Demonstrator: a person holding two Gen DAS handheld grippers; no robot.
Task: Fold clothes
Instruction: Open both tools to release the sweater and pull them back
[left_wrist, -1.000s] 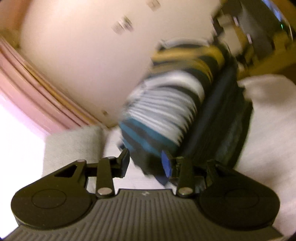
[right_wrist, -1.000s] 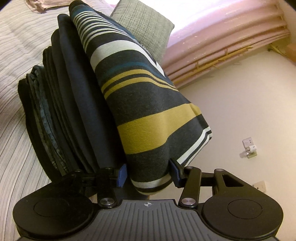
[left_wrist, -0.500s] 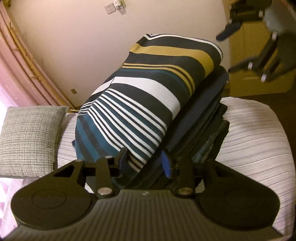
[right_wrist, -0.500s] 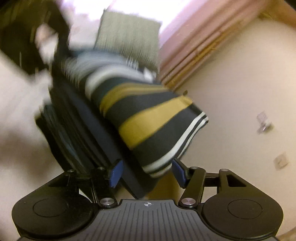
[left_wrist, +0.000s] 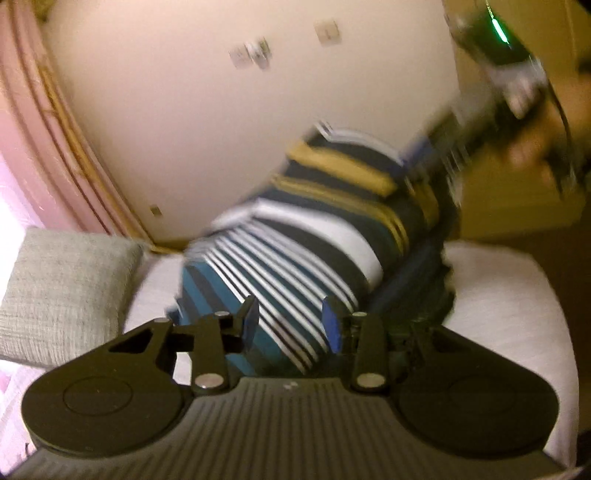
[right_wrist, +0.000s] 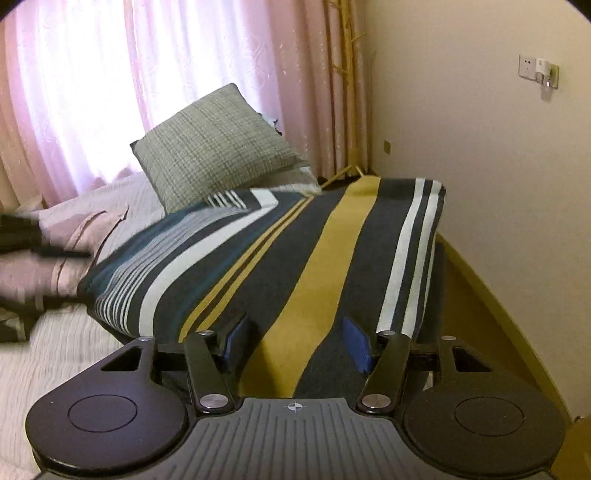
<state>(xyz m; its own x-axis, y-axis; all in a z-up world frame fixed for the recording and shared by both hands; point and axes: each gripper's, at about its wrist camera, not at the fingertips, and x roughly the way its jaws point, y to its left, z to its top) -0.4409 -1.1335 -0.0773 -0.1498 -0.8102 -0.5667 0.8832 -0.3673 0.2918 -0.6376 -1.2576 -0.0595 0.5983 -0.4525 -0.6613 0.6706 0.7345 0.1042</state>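
A folded striped garment (right_wrist: 280, 254), dark with yellow, white and teal bands, lies on top of a stack of dark folded clothes (left_wrist: 417, 284) on the bed (right_wrist: 62, 354). It also shows in the left wrist view (left_wrist: 295, 258), blurred. My right gripper (right_wrist: 295, 343) is open, its fingers hovering over the near end of the garment. My left gripper (left_wrist: 291, 325) is open at the teal-striped end, fingers either side of the fabric without pinching it. The right gripper appears blurred at the top right of the left wrist view (left_wrist: 517, 74).
A grey pillow (right_wrist: 218, 147) leans at the head of the bed, before pink curtains (right_wrist: 147, 74). A pink-patterned cloth (right_wrist: 55, 258) lies at the left. A beige wall (right_wrist: 480, 147) with sockets stands close on the right, and a wooden floor edge (right_wrist: 491, 295) runs beside the bed.
The right gripper has swung up and now looks along the top of the stack, level. The left gripper has shifted while staying at the teal end. Both stay open.
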